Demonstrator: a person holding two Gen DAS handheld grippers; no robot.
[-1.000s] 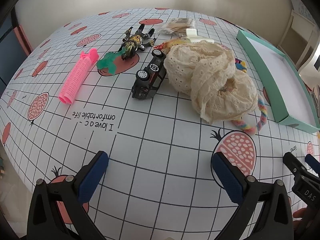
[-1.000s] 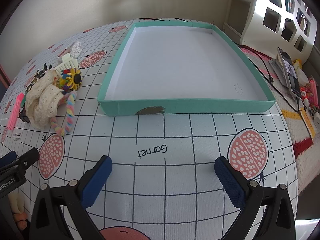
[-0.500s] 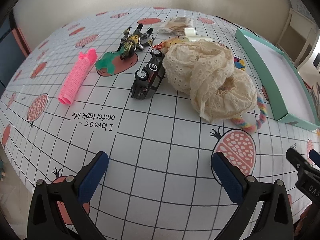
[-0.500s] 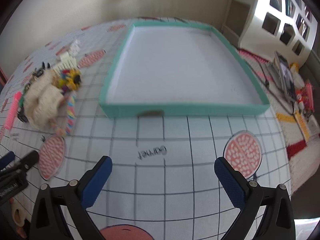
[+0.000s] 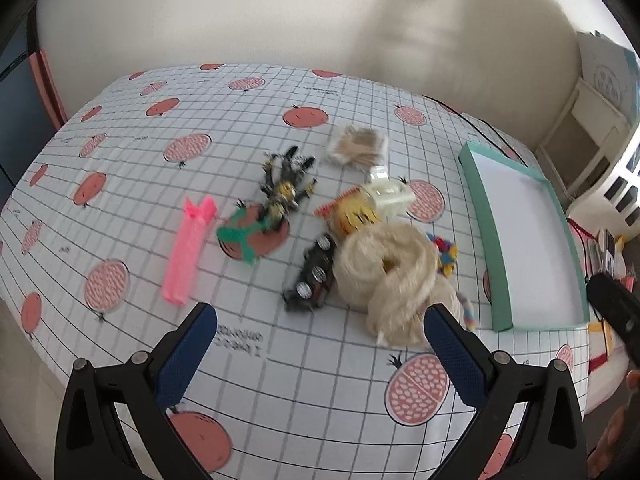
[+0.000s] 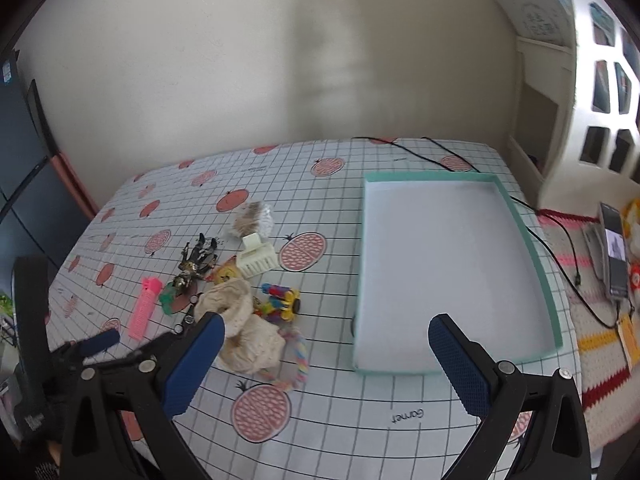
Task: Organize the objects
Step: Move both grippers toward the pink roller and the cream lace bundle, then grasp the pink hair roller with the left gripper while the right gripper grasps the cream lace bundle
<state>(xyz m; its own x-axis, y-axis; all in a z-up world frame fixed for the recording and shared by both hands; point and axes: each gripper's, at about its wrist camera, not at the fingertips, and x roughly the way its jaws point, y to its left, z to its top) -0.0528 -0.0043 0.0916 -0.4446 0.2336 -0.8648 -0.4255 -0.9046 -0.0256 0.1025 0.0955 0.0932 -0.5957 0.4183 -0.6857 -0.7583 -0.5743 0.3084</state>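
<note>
A heap of small things lies on the gridded tablecloth: a cream lace cloth [image 5: 390,276] [image 6: 244,328], a black toy car [image 5: 314,276], a dark robot figure [image 5: 285,194] [image 6: 195,262], a pink hair roller [image 5: 187,252] [image 6: 143,312], a white clip [image 5: 390,196] [image 6: 256,258] and a pastel braided ring [image 6: 294,368]. The teal tray [image 5: 490,248] [image 6: 538,264] sits to their right with nothing in it. My left gripper [image 5: 320,350] hangs open above the near table, short of the car. My right gripper [image 6: 326,354] is open too, raised between the heap and the tray.
A bag of brown bits [image 5: 358,146] lies behind the heap. A black cable [image 6: 404,152] runs along the far table edge. A white shelf unit [image 6: 588,100] stands at the right, and a phone [image 6: 614,256] lies on a knitted mat.
Both grippers have lifted and pulled back, so more of the table and the wall show. Both stay open, and nothing on the table has moved.
</note>
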